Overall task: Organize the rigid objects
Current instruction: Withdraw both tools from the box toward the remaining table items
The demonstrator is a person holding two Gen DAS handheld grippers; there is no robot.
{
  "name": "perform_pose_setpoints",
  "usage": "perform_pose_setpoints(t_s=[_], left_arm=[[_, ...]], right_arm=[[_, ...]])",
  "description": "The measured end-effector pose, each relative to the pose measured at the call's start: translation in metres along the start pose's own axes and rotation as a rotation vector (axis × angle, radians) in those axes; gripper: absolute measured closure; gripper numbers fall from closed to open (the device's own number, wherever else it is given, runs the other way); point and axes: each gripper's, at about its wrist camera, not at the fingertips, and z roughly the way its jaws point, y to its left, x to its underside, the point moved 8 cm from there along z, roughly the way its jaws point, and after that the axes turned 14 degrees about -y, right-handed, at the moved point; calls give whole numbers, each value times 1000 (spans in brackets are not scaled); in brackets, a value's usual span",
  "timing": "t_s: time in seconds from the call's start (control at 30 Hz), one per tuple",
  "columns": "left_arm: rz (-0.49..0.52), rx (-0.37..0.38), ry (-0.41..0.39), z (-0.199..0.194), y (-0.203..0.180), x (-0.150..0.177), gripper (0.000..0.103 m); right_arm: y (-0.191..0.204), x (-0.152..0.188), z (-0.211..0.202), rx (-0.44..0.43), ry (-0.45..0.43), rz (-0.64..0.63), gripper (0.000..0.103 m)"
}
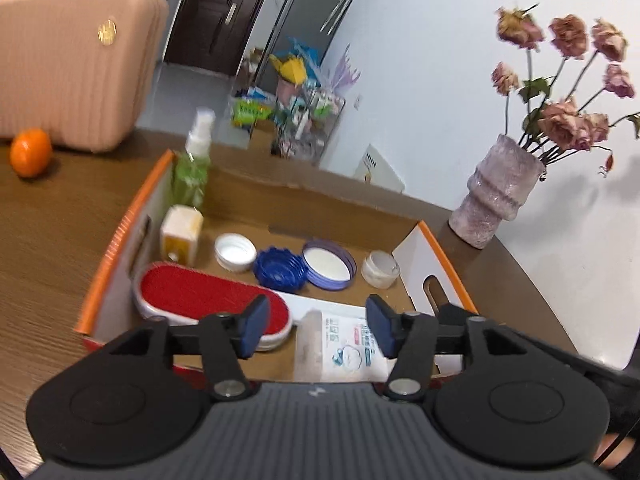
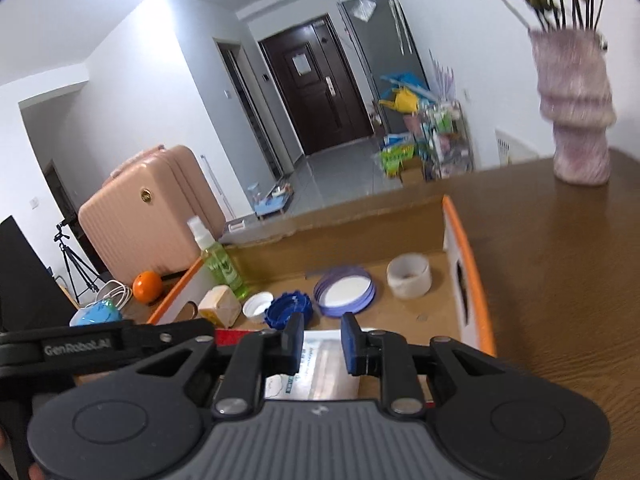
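Note:
An orange-rimmed cardboard box (image 1: pixel 120 236) on a brown table holds a green spray bottle (image 1: pixel 192 172), a small yellow-white carton (image 1: pixel 180 234), a white cap (image 1: pixel 235 252), a blue lid (image 1: pixel 279 269), a purple lid (image 1: pixel 329 264), a small white jar (image 1: pixel 380 269), a red oval brush (image 1: pixel 208 296) and a white packet (image 1: pixel 348 346). My left gripper (image 1: pixel 316 330) is open and empty, above the packet at the box's near side. My right gripper (image 2: pixel 322 344) is open and empty, above the same packet (image 2: pixel 320 364). The box (image 2: pixel 472 276), blue lid (image 2: pixel 289 309) and jar (image 2: pixel 409 276) also show there.
An orange (image 1: pixel 31 152) and a pink suitcase (image 1: pixel 76 60) stand at the table's far left. A pink vase (image 1: pixel 496 196) with dried roses stands right of the box. In the right wrist view a globe-like ball (image 2: pixel 98 314), cable and tripod (image 2: pixel 74 264) lie left.

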Motion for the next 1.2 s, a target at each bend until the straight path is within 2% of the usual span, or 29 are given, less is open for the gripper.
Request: perform_pose_setpoints(t_s=[0.07,0.17,0.2,0.23,0.27,0.3,0.33,0.4,0.47,0.9,1.03,1.2], left_arm=[[44,-16,-34,-16,0,-7,35],[183,-64,-117,-46,-3,-13,21],[248,-91,-163,-59,-5,-13,18],[296,-113,-199,-68,-6,-12,10],[343,-136,-241,-79,-8,-10,0],[369,-147,-272,-88,-9,-9,0],[390,-157,-296,-97,-10,-6,0],[406,-161,-293,-108,-12,1,0],[389,-167,-292,-119,-11,5,0],[332,-191,-353,-182,-11,11,0],[308,-200,-374,-218,-9,22,0],[343,-207,-410,-271,-9,53,0]], right_arm=[[1,-8,-15,8,-19,-31,79],[5,-18,-40,16,-53,-97,65],[7,-19,-48,19,-63,-126,55],[11,-20,-56,22,-79,-160,39],[14,-21,-65,30,-106,-205,28],[18,-21,-72,40,-132,-243,9],[22,-21,-79,49,-162,-279,3],[29,-19,-90,63,-199,-332,3],[34,-16,-98,66,-195,-348,3],[51,-4,-160,57,-236,-312,3],[55,9,-192,56,-252,-309,3],[61,40,-244,58,-268,-292,2]])
